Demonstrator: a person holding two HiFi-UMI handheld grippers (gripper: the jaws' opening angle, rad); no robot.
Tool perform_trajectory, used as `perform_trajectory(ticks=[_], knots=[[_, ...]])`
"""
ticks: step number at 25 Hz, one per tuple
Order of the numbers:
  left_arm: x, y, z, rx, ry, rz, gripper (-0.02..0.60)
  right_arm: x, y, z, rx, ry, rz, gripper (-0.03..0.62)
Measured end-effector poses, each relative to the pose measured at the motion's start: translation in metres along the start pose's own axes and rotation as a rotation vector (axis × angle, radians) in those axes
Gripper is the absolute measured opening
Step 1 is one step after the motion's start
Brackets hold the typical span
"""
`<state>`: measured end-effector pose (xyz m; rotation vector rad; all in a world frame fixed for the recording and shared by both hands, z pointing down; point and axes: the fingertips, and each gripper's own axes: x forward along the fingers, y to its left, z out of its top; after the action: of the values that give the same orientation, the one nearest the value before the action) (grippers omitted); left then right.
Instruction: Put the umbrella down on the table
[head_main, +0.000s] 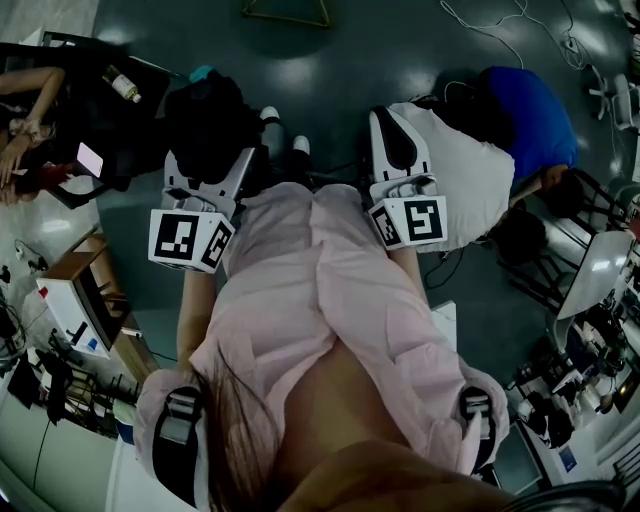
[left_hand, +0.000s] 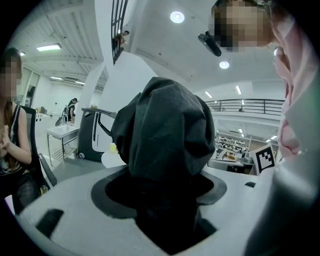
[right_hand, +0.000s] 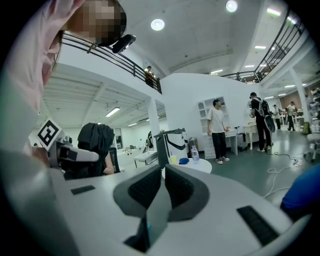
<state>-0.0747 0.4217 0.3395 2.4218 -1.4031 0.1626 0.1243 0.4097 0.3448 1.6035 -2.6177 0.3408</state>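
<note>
Pink shirt (head_main: 330, 290) fills the middle of the head view, closest to the camera, with our two arms reaching forward from it; further out is the dark floor (head_main: 330, 90).

Left gripper (head_main: 212, 165) is clamped on the umbrella (head_main: 210, 115); it's a folded black one, and the bunched fabric bulges out past the jaws. In the left gripper view you can see it properly: the umbrella (left_hand: 165, 130) sits right between the jaws of the left gripper (left_hand: 167, 187) and sticks up in a big dark lump, blocking most of what's ahead. So the umbrella is up in the air in front of us, over the floor, not resting on anything.

Right gripper (head_main: 395, 140) is out alongside, just right of the left one; in its own view the right gripper (right_hand: 164, 187) has both jaws pressed together with nothing between them.

Marker cubes are easy to spot from the head view, one on the left (head_main: 190, 238) and one on the right (head_main: 410, 222).

Background stuff: the right gripper view shows a round white table (right_hand: 192, 166) well ahead with a bottle (right_hand: 195, 155) on it; a couple of people (right_hand: 218, 130) stand further back by some shelves. Someone in blue (head_main: 535, 130) is off to our right in the head view.
</note>
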Motion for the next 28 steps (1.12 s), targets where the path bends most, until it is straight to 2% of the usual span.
perform_trajectory(ticks=[8, 19, 28], knots=[[0.044, 0.021, 0.008, 0.005, 0.020, -0.023, 0.319, 0.040, -0.020, 0.003, 0.022, 0.001, -0.013, 0.043], [0.103, 0.100, 0.048, 0.030, 0.006, -0.063, 0.319, 0.140, -0.018, 0.038, 0.015, -0.056, -0.027, 0.043], [0.127, 0.140, 0.055, 0.008, 0.027, -0.080, 0.319, 0.184, -0.015, 0.042, 0.000, -0.029, -0.049, 0.043]])
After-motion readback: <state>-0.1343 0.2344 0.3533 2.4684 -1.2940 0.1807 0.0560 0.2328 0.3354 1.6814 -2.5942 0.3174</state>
